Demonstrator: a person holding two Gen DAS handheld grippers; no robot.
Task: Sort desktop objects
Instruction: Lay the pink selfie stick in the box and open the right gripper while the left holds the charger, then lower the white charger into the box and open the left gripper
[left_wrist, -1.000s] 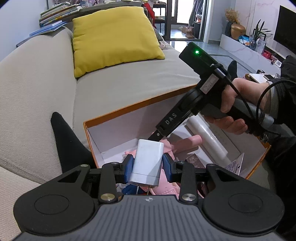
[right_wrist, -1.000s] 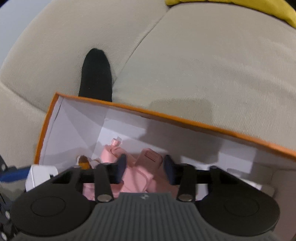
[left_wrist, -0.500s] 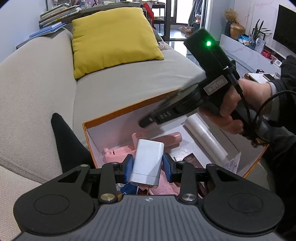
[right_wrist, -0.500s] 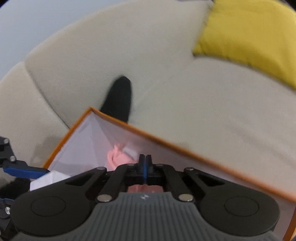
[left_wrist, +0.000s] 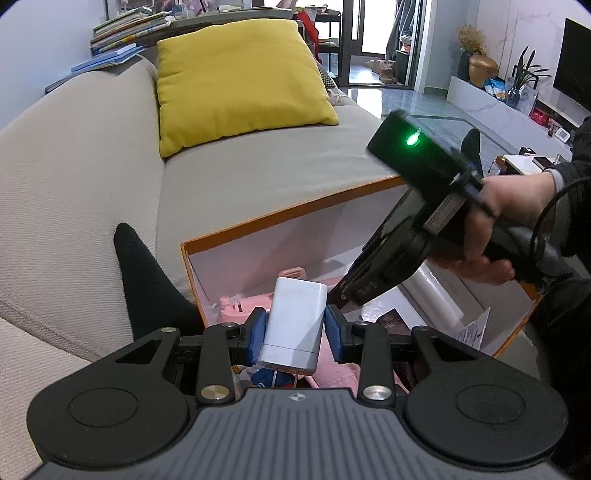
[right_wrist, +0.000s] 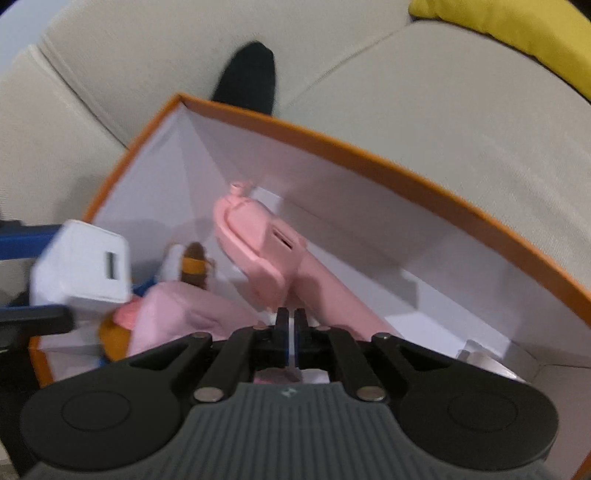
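My left gripper is shut on a white charger plug and holds it over the near left corner of an orange-rimmed white box on the sofa. The plug also shows in the right wrist view. My right gripper is shut and empty, its jaws nearly touching, just above a pink handheld device lying in the box. The right gripper's black body reaches down into the box from the right.
The box also holds a pink soft item, a small brown and orange toy, a white roll and papers. A yellow cushion and a black sock lie on the beige sofa.
My right gripper closed, empty, after hovering open over the pink device, rose, then dipped back towards the box. The left gripper kept holding the plug almost still.
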